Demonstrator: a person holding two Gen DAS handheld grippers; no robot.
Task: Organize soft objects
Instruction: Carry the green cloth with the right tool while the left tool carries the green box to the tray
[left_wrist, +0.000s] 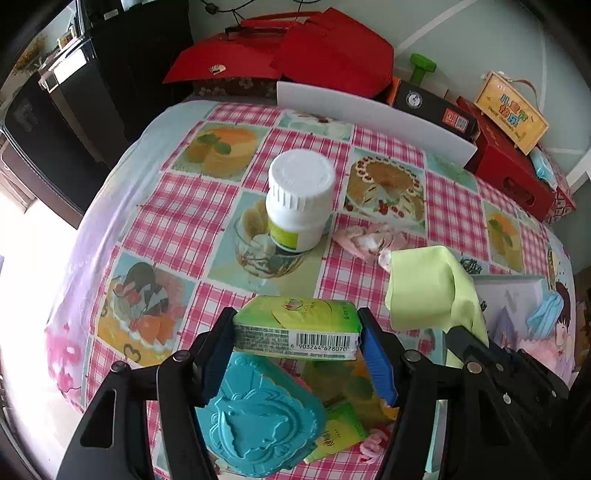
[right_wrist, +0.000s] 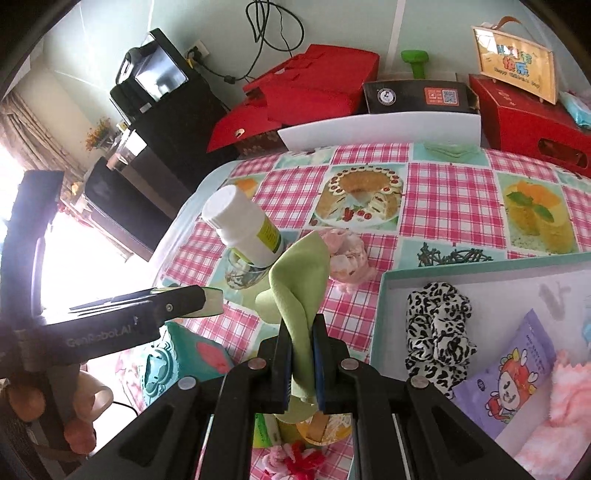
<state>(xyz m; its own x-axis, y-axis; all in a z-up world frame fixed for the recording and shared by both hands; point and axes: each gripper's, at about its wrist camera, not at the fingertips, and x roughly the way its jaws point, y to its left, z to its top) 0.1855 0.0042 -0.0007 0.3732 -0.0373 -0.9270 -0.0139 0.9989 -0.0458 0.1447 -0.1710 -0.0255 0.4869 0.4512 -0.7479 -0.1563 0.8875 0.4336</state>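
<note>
Glossy green plastic wraps the brick-shaped tissue pack (left_wrist: 295, 328) clamped between the left gripper (left_wrist: 297, 349) jaws above the checked tablecloth (left_wrist: 454, 206), while the right gripper (right_wrist: 302, 365) jaws pinch a soft, limp lime cloth (right_wrist: 299, 295) beside the shallow box (right_wrist: 384, 295).

Two grippers: left gripper (left_wrist: 297, 332), right gripper (right_wrist: 300, 332). Two green tissue packs: one (left_wrist: 295, 328) between the left jaws, another (left_wrist: 338, 435) on the tablecloth (left_wrist: 454, 206). One green cloth (right_wrist: 295, 291). One white bottle (left_wrist: 299, 199). One teal lid (left_wrist: 258, 417). One tray (right_wrist: 480, 267), holding one leopard scrunchie (right_wrist: 437, 328), one purple packet (right_wrist: 517, 369), one pink fluffy piece (right_wrist: 569, 391). One pink crumpled bundle (left_wrist: 369, 238). One green dumbbell (right_wrist: 415, 61).
</note>
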